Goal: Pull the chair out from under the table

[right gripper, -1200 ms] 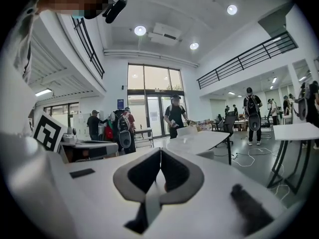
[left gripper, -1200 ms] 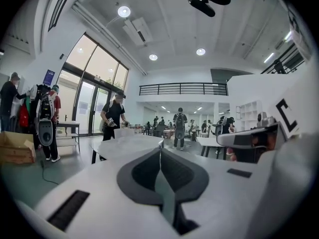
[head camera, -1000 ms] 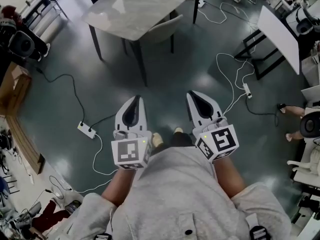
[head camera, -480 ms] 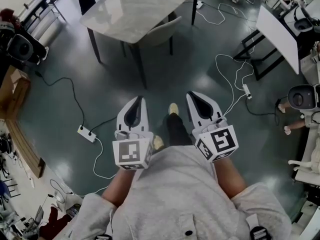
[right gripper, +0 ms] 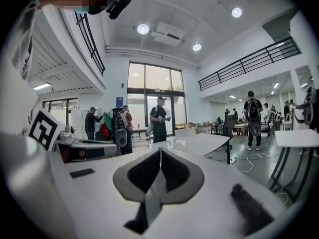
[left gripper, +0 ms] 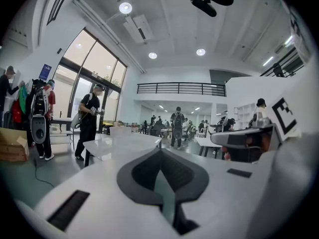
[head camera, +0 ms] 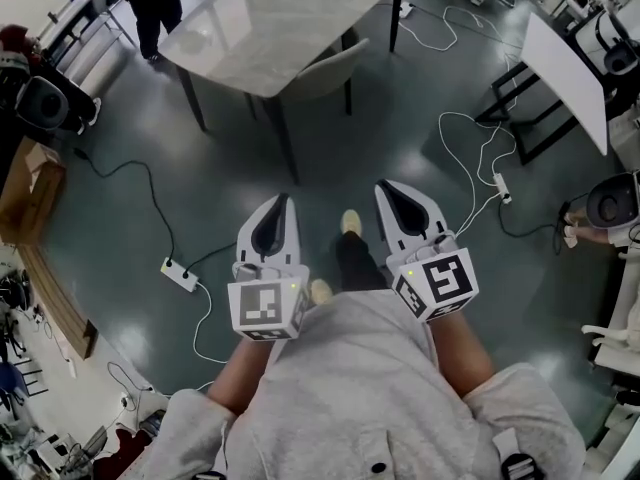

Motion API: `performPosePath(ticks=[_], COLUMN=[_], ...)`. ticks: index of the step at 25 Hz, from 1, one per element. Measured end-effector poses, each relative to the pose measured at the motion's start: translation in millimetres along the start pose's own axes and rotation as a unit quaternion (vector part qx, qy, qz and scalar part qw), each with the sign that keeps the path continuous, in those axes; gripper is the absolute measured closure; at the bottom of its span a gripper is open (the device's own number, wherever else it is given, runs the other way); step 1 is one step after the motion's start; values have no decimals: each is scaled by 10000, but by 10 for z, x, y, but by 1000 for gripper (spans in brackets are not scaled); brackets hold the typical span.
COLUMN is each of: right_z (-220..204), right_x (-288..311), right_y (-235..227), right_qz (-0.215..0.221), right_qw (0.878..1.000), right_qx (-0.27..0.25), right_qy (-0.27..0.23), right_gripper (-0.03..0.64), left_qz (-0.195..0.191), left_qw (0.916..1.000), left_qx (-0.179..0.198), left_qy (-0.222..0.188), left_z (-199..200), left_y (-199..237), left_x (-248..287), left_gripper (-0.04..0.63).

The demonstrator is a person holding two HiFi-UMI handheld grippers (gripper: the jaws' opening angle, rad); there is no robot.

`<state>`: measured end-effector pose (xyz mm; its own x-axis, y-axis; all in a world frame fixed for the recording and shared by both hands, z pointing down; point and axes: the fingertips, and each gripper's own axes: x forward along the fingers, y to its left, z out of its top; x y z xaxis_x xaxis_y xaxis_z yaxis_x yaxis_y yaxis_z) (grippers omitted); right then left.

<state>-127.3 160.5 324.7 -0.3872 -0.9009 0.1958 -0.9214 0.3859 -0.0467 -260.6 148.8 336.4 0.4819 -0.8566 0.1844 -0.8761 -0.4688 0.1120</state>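
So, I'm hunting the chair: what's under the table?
A chair, tucked under the table, with only its backrest showing past the edge. The tabletop covers its seat.

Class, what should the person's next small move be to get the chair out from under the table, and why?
Probably step closer to the chair: it sits tucked under the table, well ahead of both grippers. The left gripper and right gripper are shut and empty, so opening comes afterwards.
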Motion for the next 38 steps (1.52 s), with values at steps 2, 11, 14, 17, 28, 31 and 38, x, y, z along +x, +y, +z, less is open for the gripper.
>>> performPosePath(ticks=[2, 11, 14, 17, 28, 31, 38], right_z=[10, 99, 82, 91, 179, 203, 223], right_x=[97, 595, 754, 945, 1532, 1637, 1770], right_y=[-101, -764, -931, -1073, -1405, -1519, -1779], right_qz=[-33, -245, -246, -199, 80, 121, 143], right_qw=[10000, 9996, 9994, 9993, 9990, 9991, 9986], right_qx=[-26, 10, 107, 143, 215, 238, 342], right_qy=[9, 130, 210, 279, 392, 330, 375], right_gripper=[592, 592, 592, 592, 592, 592, 592], left_qz=[-15, -95, -97, -90, 120, 137, 220], left_qw=[10000, 9997, 9994, 9991, 9981, 9981, 9979], left_qx=[3, -29, -58, -83, -81, -83, -41], left_qy=[46, 217, 332, 412, 603, 601, 614], left_z=[-16, 56, 43, 67, 142, 183, 270], left_y=[28, 94, 109, 136, 304, 308, 255], left_x=[125, 888, 1115, 1334, 1939, 2091, 2378], left_gripper=[580, 580, 580, 580, 580, 580, 580])
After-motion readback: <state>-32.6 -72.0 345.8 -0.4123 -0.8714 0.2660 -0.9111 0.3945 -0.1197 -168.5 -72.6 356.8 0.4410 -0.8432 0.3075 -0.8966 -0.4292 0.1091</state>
